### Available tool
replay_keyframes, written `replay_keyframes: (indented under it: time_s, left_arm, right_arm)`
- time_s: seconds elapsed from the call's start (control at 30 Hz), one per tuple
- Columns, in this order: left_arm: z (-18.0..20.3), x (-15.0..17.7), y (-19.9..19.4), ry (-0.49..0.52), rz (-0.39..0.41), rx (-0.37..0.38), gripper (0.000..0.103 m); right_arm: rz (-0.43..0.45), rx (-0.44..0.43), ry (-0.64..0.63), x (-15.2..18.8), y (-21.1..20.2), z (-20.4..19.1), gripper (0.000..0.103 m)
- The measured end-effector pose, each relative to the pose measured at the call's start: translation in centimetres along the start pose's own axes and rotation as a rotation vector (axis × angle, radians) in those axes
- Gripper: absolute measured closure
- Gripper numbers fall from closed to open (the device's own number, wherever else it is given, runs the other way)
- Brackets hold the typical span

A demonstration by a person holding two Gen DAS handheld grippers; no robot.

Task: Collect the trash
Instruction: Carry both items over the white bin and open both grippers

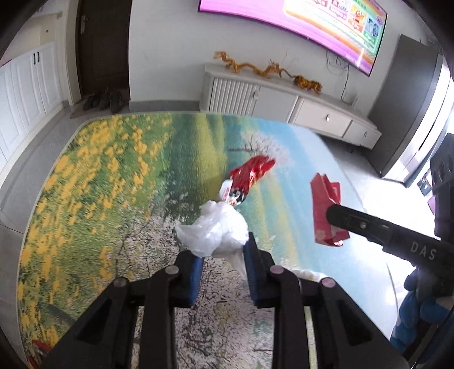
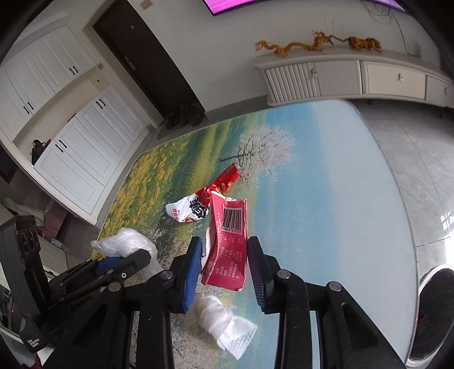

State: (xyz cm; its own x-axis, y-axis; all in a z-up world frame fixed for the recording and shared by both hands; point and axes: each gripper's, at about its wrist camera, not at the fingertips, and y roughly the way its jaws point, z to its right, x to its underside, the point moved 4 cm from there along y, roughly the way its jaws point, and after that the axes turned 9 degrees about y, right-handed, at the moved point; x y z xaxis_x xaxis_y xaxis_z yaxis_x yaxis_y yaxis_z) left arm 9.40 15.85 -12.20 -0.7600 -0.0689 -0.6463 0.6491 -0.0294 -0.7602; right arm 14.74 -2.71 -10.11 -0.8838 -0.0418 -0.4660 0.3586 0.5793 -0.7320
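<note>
On the glass-topped table (image 2: 369,181), trash is scattered over a printed landscape sheet of yellow flowers, green field, white tree and blue sky. Red carton (image 2: 227,244): flattened cardboard, barcode side up, long axis running away from the right wrist camera, torn open end pointing far, bottom edge near the camera. It sits between the right gripper (image 2: 225,264) pads, lifted off the table; jaws narrowed onto it, blue pads at either side edge. In the left view the same carton (image 1: 326,210) hangs tilted from the black fingers.

Left gripper (image 1: 224,255): jaws nearly closed, pinching a crumpled clear plastic bag (image 1: 215,227), thin, glossy and bunched into a lump that sticks out past the fingertips; seen from the right view too (image 2: 124,244).

Red foil snack wrapper (image 2: 210,198): lying flat on the table just beyond the carton, long axis diagonal, red end pointing to the far right, white printed end to the near left. Crinkled, shiny.

Wadded white paper towel (image 2: 221,320): soft, embossed, lying on the table under the right gripper, one loose corner pointing toward the camera.

Room: grey tiled floor, white wall, pale TV cabinet (image 2: 354,73) with slatted door and drawers, golden dragon figurine (image 2: 289,46) on top, curved screen (image 1: 298,25) lit pink, dark door (image 2: 147,56), white cupboards (image 2: 73,136), shoes (image 1: 102,99) by the door.
</note>
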Motion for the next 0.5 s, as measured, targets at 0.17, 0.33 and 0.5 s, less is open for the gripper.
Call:
replay_keyframes:
  time_s: [0.17,0.33,0.5]
  left_arm:
    - [1.3,-0.5,-3.1,-0.006,0.067,0.001,0.078]
    - [3.2,-1.3,-5.8,0.011,0.125,0.027,0.078]
    - [6.0,-2.3,-8.2,0.056,0.175,0.068,0.078]
  right_arm:
    - [0.08,-0.002,0.011,0.4,-3.7,0.1,0.072]
    - [0.157,0.021,0.019,0.8,-7.2,0.8,0.072]
    - [0.234,0.046,0.039,1.0,-10.8,2.3,0.072]
